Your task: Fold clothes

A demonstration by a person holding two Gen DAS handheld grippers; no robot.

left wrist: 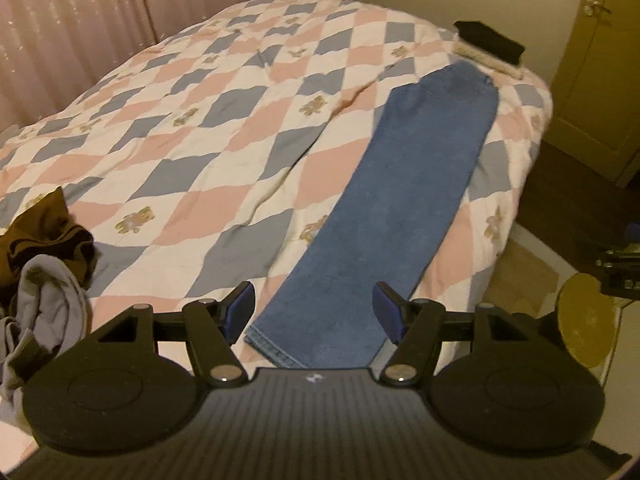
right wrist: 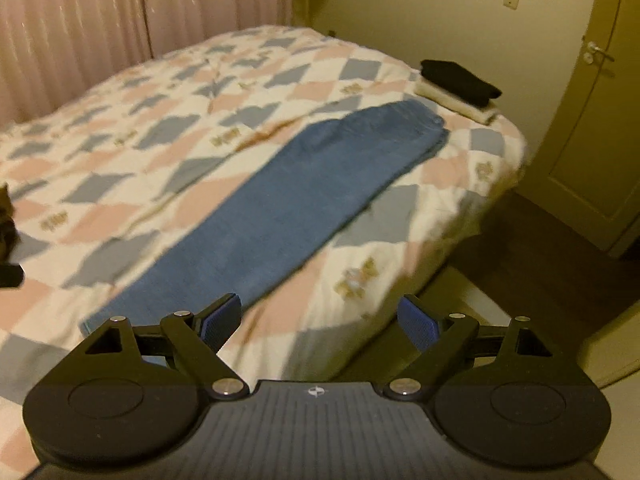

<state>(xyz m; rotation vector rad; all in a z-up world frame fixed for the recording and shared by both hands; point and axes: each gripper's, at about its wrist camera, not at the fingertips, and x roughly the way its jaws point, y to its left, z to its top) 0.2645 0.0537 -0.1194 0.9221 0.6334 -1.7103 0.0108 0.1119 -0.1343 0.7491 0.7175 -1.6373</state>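
Covering nearly the whole of both views, the bed (left wrist: pixel 168 128) wears a quilt of pink, grey-blue and cream diamonds. Blue jeans (left wrist: pixel 400 200) lie flat on it, folded lengthwise into one long strip along the right side, hem nearest the cameras. Beyond the waistband sits a folded stack (left wrist: pixel 488 46), black on cream. A rumpled heap of brown and grey clothes (left wrist: pixel 44 276) lies at the left. The left gripper (left wrist: pixel 314 312) hovers over the hem, jaws wide apart and empty; the right gripper (right wrist: pixel 320 320) is likewise spread, holding nothing.

Left gripper (left wrist: pixel 314 312) held level, jaws spread wide, nothing between them, right gripper (right wrist: pixel 320 322) likewise, wide apart, empty
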